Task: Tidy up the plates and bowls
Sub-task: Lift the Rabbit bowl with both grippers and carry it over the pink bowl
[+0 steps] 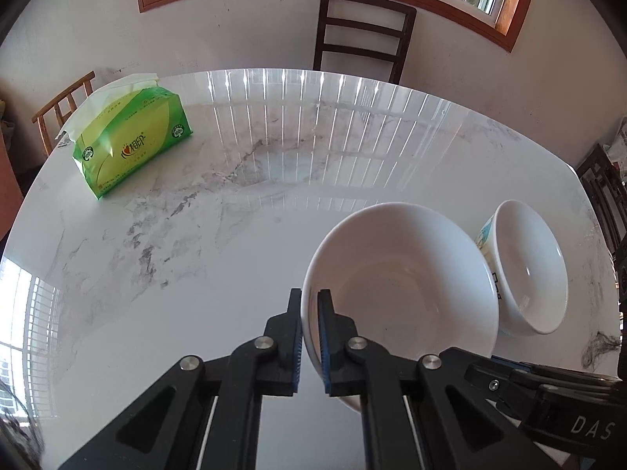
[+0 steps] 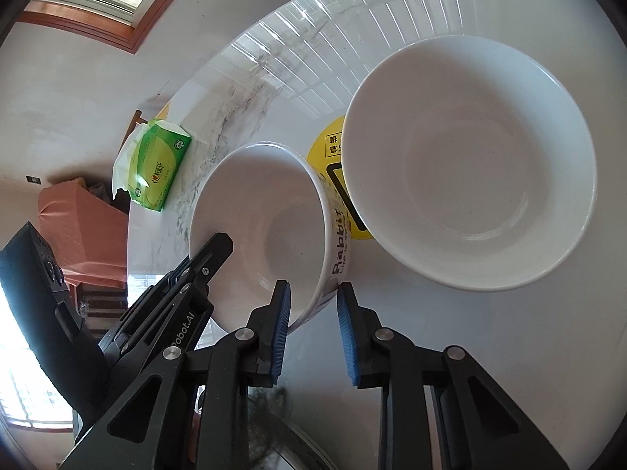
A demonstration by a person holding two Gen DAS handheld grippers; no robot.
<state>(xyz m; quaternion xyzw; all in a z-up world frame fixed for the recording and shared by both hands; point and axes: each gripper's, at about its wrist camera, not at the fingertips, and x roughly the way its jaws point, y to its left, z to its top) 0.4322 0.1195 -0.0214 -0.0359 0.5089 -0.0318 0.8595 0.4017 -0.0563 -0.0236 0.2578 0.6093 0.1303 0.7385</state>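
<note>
My left gripper (image 1: 310,301) is shut on the near rim of a white bowl (image 1: 403,286), one finger inside and one outside, and holds it tilted above the marble table (image 1: 235,235). This bowl carries "Rabbit" lettering in the right wrist view (image 2: 266,231). A second white bowl (image 1: 529,266) sits just to its right on the table; it fills the right of the right wrist view (image 2: 470,164). My right gripper (image 2: 313,297) is open, its pads straddling the lettered bowl's rim without clamping it. The left gripper's fingers (image 2: 203,258) show at that bowl's left rim.
A green tissue pack (image 1: 129,145) lies at the table's far left. A yellow round mat (image 2: 333,156) lies under the bowls. A dark chair (image 1: 364,35) stands at the far edge, a wooden chair (image 1: 62,109) at the left, another at the right (image 1: 603,188).
</note>
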